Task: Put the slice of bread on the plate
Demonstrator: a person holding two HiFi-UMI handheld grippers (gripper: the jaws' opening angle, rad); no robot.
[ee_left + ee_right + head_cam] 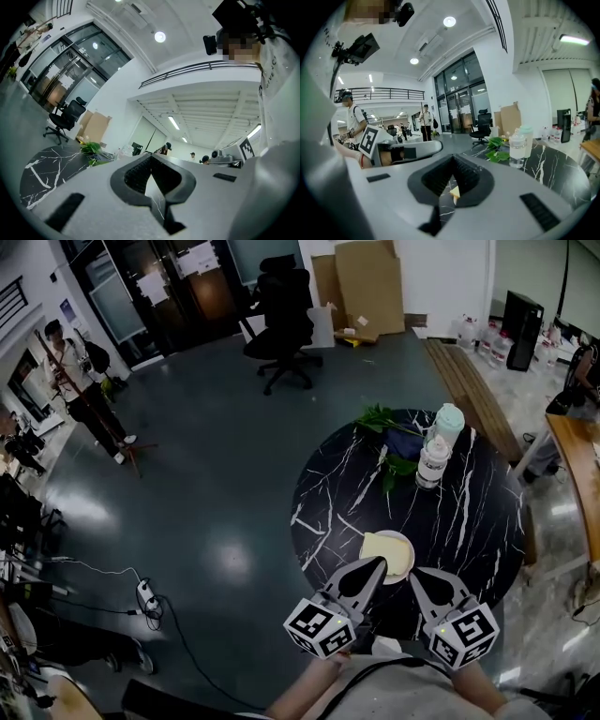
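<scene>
One pale square slice of bread (pixel 383 548) lies on the round white plate (pixel 411 555) on the black marble table (pixel 469 521). The left tongs (pixel 378 564) and right tongs (pixel 416 574) hover near it, both pressed together and empty.

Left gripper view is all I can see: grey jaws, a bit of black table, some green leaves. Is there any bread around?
Observer: Yes. The head view shows a slice of bread lying on a white plate, near the edge of the table closest to the person.
Operator: Is the other claw holding something?
Observer: No. The right gripper is shut with nothing between its jaws; a corner of the bread only shows beyond them.
Operator: What else stands on the table?
Observer: Beside the leaves, a clear bottle and a mint-lidded cup.
</scene>
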